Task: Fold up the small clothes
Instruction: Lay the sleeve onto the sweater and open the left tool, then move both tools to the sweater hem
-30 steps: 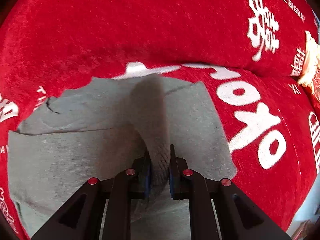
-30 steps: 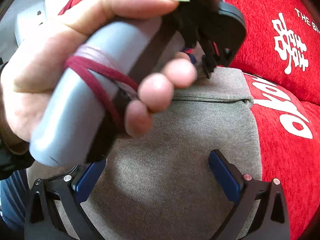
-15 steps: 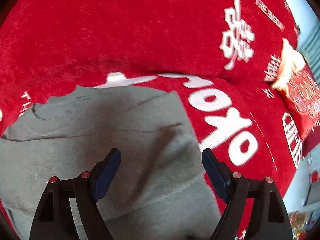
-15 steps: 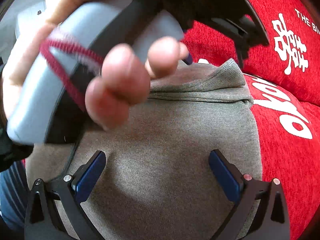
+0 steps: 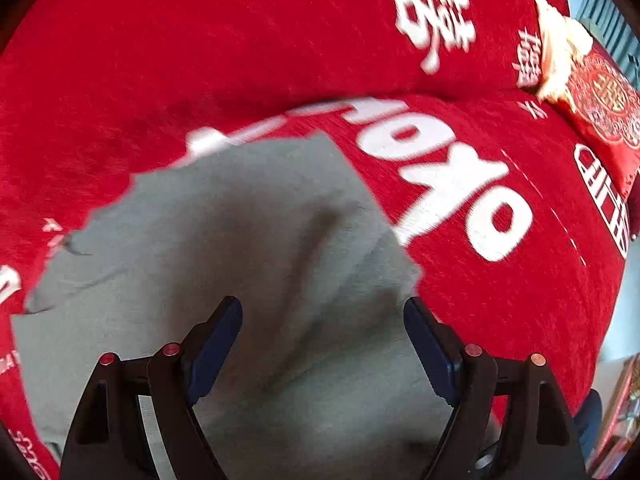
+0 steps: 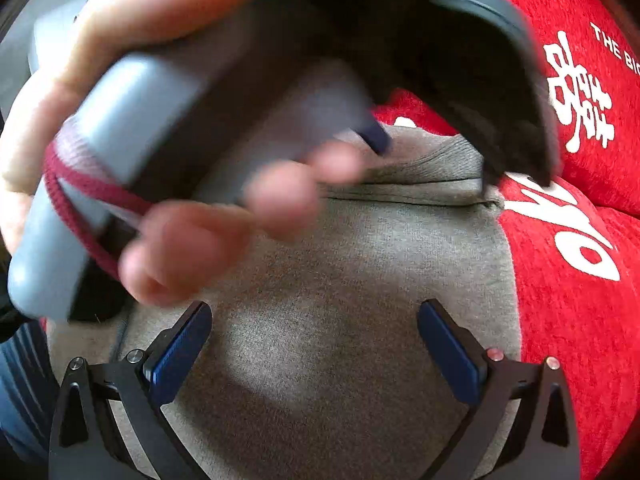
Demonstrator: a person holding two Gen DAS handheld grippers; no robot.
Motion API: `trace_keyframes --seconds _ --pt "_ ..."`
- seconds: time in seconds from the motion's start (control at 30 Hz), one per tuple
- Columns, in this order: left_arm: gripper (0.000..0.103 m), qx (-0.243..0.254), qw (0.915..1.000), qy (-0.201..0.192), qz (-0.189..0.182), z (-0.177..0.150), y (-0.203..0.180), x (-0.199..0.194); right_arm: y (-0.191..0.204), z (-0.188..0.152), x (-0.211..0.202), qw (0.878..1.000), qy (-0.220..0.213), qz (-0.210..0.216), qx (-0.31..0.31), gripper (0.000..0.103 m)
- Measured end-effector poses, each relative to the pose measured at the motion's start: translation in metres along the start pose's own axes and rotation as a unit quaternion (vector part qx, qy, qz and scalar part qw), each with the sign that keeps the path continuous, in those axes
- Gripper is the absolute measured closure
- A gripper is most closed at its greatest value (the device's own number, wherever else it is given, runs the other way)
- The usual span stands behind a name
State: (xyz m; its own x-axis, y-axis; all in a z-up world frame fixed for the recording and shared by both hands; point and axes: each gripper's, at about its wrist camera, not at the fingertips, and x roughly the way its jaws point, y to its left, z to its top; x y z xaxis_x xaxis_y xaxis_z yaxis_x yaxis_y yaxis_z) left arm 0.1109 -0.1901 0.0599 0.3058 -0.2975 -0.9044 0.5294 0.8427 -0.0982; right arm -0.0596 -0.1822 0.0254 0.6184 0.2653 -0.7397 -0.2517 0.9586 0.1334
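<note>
A small grey knitted garment lies on a red plush cover with white lettering. My left gripper hovers just above it, open, with nothing between its blue pads; a soft ridge of cloth lies below. In the right wrist view the same garment shows a folded edge at its far side. My right gripper stands open over the garment's middle. A person's hand holding the left gripper's grey handle fills the upper left of that view, blurred.
The red cover rises into a backrest behind the garment. A red and cream cushion sits at the far right. A red cord wraps the grey handle. Blue striped cloth shows at the lower left.
My left gripper has let go of the pinched grey fold and opened wide, then rolled and shifted a little. The cloth has dropped back onto the garment. The right gripper has stayed still.
</note>
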Motion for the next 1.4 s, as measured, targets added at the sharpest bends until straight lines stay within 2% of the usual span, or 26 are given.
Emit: trace_keyframes --seconds 0.1,0.17,0.27,0.37,0.47,0.53,0.6,0.63,0.7,0.77,0.9,1.03,1.17,1.23,1.4 --pt "0.019 -0.046 0.9983 -0.034 0.009 -0.008 0.049 -0.027 -0.018 0.009 -0.013 0.999 -0.029 -0.003 0.038 0.0" --pt "0.019 -0.088 0.9937 -0.051 0.048 -0.019 0.091 -0.037 -0.03 0.024 -0.014 0.997 -0.043 -0.03 0.049 0.0" --pt "0.019 -0.152 0.9831 -0.047 0.09 -0.039 0.143 -0.037 -0.04 0.065 0.001 0.996 -0.045 -0.038 0.066 0.0" --pt "0.019 -0.209 0.9694 -0.037 0.124 -0.06 0.183 -0.031 -0.029 0.104 0.025 0.996 -0.044 -0.041 0.07 0.0" --pt "0.019 -0.249 0.9583 -0.021 0.14 -0.077 0.21 -0.015 -0.021 0.138 0.064 0.997 -0.006 -0.028 0.069 0.0" --pt "0.019 -0.247 0.9589 -0.022 0.138 -0.085 0.213 -0.009 -0.022 0.144 0.094 0.995 0.042 -0.035 0.086 0.0" --pt "0.019 -0.215 0.9643 -0.03 0.152 -0.086 0.207 -0.009 -0.037 0.133 0.116 0.987 0.093 -0.086 0.096 0.001" --pt "0.019 -0.205 0.9662 -0.032 0.153 -0.088 0.205 -0.01 -0.045 0.125 0.118 0.984 0.105 -0.103 0.103 0.001" --pt "0.019 -0.2 0.9678 -0.039 0.148 -0.096 0.205 -0.012 -0.052 0.111 0.102 0.988 0.072 -0.088 0.104 0.001" --pt "0.019 -0.203 0.9674 -0.047 0.144 -0.101 0.202 -0.017 -0.052 0.102 0.087 0.988 0.076 -0.089 0.102 0.001" --pt "0.019 -0.194 0.9674 -0.055 0.153 -0.113 0.185 -0.03 -0.039 0.093 0.069 0.984 0.084 -0.13 0.09 0.0" --pt "0.019 -0.198 0.9691 -0.065 0.132 -0.13 0.168 -0.042 -0.021 0.092 0.053 0.987 0.064 -0.11 0.102 0.0" --pt "0.019 -0.182 0.9719 -0.053 0.139 -0.155 0.149 -0.037 -0.003 0.064 0.065 0.984 0.107 -0.106 0.091 0.001" --pt "0.019 -0.179 0.9704 -0.073 0.144 -0.171 0.141 -0.046 0.01 0.05 0.055 0.986 0.082 -0.131 0.057 0.001" --pt "0.018 -0.171 0.9702 -0.094 0.144 -0.204 0.12 -0.061 0.02 0.014 0.023 0.989 0.044 -0.13 0.055 0.001"
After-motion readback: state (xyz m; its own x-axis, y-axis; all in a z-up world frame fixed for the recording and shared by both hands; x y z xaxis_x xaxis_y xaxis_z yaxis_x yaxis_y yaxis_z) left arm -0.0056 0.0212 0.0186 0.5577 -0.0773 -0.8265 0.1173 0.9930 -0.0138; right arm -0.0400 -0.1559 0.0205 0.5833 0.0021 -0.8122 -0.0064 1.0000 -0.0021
